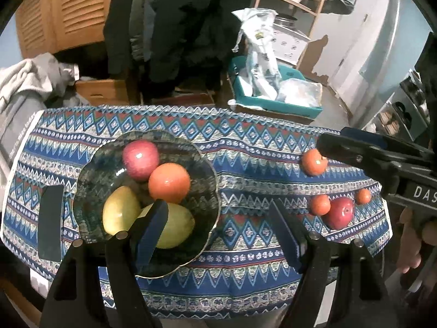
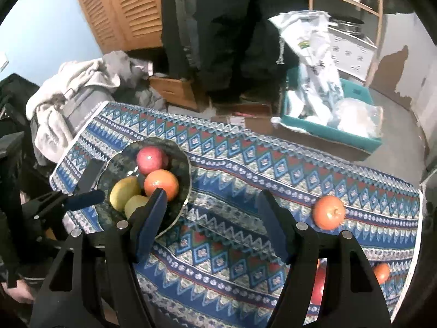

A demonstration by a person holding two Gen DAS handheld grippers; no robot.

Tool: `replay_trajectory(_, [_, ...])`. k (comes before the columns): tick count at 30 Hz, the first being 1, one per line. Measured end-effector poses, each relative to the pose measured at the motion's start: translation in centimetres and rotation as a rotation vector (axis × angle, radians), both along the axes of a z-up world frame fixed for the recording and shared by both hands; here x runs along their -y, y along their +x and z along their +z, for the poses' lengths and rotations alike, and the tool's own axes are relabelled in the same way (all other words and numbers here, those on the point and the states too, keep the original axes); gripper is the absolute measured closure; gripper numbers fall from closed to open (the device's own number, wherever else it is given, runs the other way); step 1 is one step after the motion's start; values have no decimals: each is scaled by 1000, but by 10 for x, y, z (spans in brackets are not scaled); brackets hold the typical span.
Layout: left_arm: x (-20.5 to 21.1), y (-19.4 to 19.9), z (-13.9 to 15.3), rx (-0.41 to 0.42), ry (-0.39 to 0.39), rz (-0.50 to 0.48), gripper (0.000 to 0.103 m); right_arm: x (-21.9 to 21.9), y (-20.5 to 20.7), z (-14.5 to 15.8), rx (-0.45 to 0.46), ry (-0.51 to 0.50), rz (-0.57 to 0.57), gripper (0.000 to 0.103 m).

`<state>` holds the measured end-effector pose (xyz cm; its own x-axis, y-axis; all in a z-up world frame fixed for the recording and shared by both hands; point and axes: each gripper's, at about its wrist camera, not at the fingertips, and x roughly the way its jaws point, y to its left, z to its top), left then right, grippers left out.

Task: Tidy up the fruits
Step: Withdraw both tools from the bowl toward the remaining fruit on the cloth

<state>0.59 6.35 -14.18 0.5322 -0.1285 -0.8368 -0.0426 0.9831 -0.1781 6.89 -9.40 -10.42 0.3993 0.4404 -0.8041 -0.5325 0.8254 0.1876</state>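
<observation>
both claws gape empty, and the loose orange on the counter lies just right of the right claw, far from the left-side bowl.

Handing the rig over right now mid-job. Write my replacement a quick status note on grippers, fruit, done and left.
Left gripper: open, empty, over the table beside the glass bowl.
Right gripper: open, empty, above the tablecloth.
Done: the bowl holds a red apple, an orange and two yellow-green mangoes.
Left: loose at the table's right are a persimmon, a second red apple and two small orange fruits.
</observation>
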Motion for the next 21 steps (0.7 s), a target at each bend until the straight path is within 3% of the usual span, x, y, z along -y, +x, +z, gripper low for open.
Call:
replay_trajectory(9, [25, 0, 18, 40, 10, -50, 25, 52, -8, 18, 46, 14, -62, 31])
replay_trajectory(21, [76, 5, 25, 43, 31, -144, 25, 118, -12, 8, 26, 8, -170, 30])
